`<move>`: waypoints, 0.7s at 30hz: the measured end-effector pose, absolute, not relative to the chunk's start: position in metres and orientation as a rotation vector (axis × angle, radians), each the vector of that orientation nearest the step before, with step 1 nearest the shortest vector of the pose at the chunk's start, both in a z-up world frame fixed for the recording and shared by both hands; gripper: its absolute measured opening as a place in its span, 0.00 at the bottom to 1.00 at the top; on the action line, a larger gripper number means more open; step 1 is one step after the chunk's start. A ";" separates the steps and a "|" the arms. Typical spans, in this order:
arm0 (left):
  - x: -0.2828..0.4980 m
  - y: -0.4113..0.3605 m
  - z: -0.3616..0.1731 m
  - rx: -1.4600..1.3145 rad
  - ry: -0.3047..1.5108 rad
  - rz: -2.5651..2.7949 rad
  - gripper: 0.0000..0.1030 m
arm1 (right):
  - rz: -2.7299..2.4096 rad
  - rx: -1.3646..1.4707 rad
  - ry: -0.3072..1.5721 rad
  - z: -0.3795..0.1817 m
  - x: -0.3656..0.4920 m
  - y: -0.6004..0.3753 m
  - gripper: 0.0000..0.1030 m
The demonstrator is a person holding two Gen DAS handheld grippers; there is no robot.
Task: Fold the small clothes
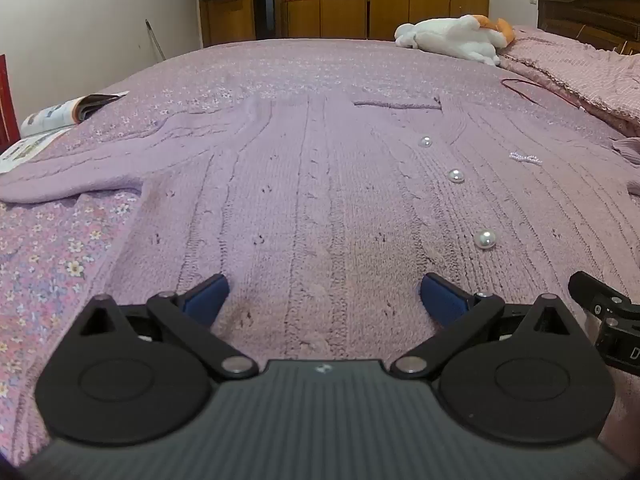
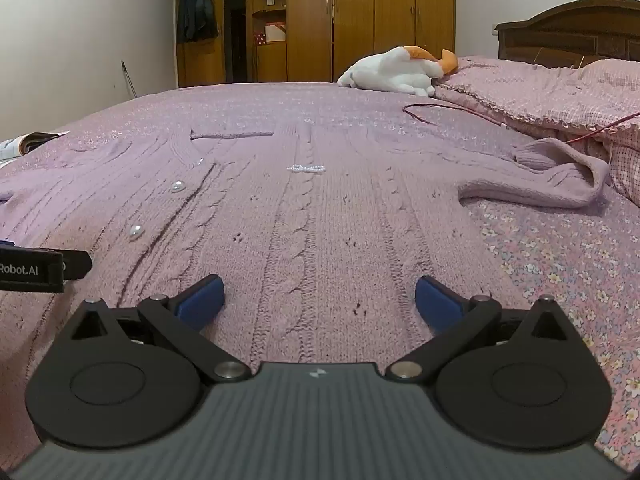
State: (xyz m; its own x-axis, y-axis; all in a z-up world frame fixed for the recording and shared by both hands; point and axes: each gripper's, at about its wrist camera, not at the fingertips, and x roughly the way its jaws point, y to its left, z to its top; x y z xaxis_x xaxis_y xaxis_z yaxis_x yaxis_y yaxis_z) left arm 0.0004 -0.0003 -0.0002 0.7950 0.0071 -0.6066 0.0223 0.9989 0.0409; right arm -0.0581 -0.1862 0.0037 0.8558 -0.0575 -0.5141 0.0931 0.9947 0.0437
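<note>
on a floral lilac bedspread lies a flat lilac cable-knit cardigan, pearl buttons at 2 o'clock, left tongs and right tongs both spread wide, empty.

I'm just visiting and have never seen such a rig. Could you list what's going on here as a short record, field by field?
garment: lilac knit cardigan, spread flat, front up
surface: bed with floral bedspread
buttons: pearl buttons in a row down the front
sleeves: left sleeve stretched out sideways; right sleeve bent back at the cuff
left claw: open, over the hem area, holding nothing
right claw: open, over the hem area, holding nothing
folding: not begun
nearby: magazine, plush toy, red cable
</note>
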 end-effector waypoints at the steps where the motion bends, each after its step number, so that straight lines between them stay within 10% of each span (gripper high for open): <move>1: 0.000 -0.001 0.000 0.046 0.651 -0.008 1.00 | -0.078 0.072 0.539 0.004 -0.058 -0.186 1.00; 21: -0.005 0.000 -0.002 0.040 0.631 -0.012 1.00 | -0.079 0.070 0.538 0.003 -0.058 -0.185 1.00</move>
